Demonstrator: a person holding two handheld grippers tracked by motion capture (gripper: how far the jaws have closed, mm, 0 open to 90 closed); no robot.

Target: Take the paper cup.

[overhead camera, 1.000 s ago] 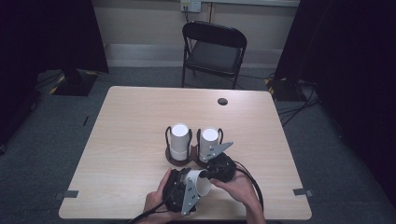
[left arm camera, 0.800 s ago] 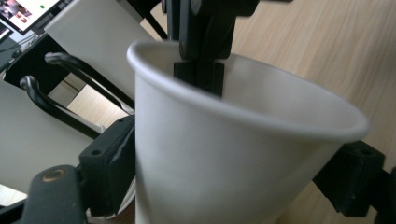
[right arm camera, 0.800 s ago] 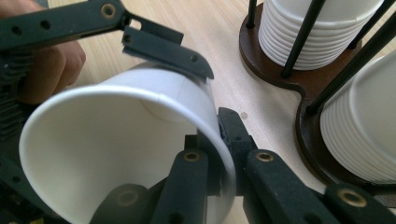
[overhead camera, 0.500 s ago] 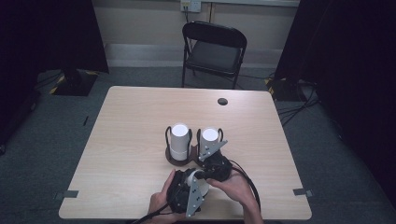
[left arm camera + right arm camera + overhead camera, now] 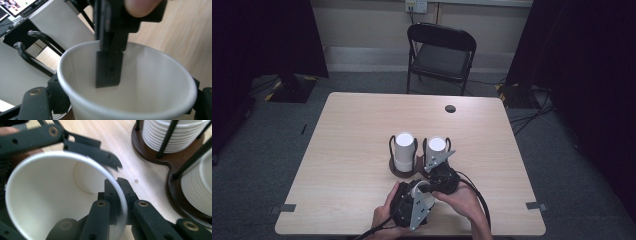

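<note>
White paper cup, empty, open-mouthed.

One loose cup, two cup stacks, one chair.

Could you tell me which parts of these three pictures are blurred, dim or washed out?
High view: the table is evenly lit and sharp, the room's sides fall into darkness. Left gripper view: the paper cup is soft, its near rim blurred, the top-left background bright and washed. Right gripper view: the cup's rim between the right gripper jaws smears, while the stacked cups stay fairly crisp.
</note>
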